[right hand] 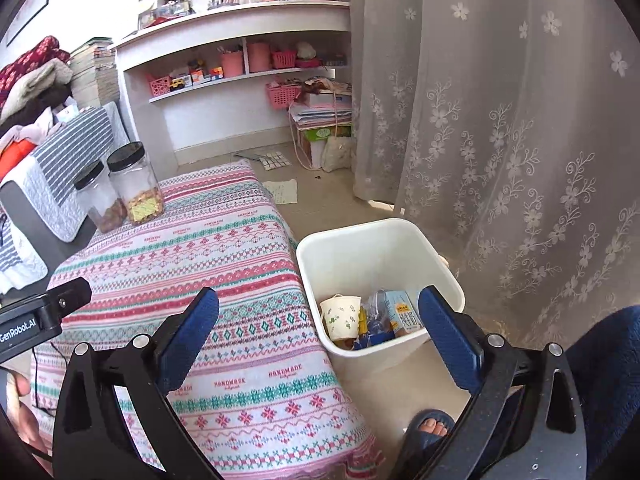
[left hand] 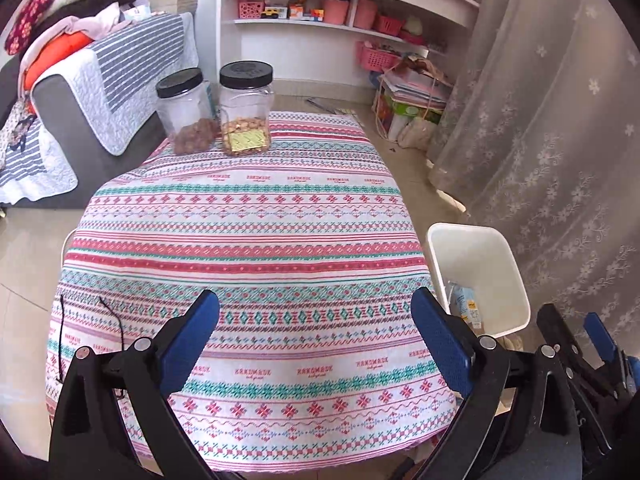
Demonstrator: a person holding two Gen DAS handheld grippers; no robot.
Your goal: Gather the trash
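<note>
A white trash bin [right hand: 360, 236] stands on the floor just right of the table. Inside it lie a paper cup [right hand: 342, 318], a small blue milk carton [right hand: 404, 310] and some blue wrappers. My right gripper [right hand: 319, 296] hovers open above the gap between table edge and bin, with nothing between its fingers. My left gripper [left hand: 314, 300] is open and empty over the near part of the patterned tablecloth [left hand: 248, 240]. The left wrist view shows the bin [left hand: 480, 248] at the right with the carton [left hand: 466, 304] in it. No loose trash shows on the cloth.
Two black-lidded plastic jars [left hand: 186, 112] [left hand: 246, 108] with snacks stand at the table's far left corner. A grey sofa [left hand: 72, 128] with quilts is on the left, and a lace curtain [right hand: 500, 140] on the right. A sheet of paper [right hand: 284, 192] lies on the floor. A slippered foot [right hand: 430, 426] rests near the bin.
</note>
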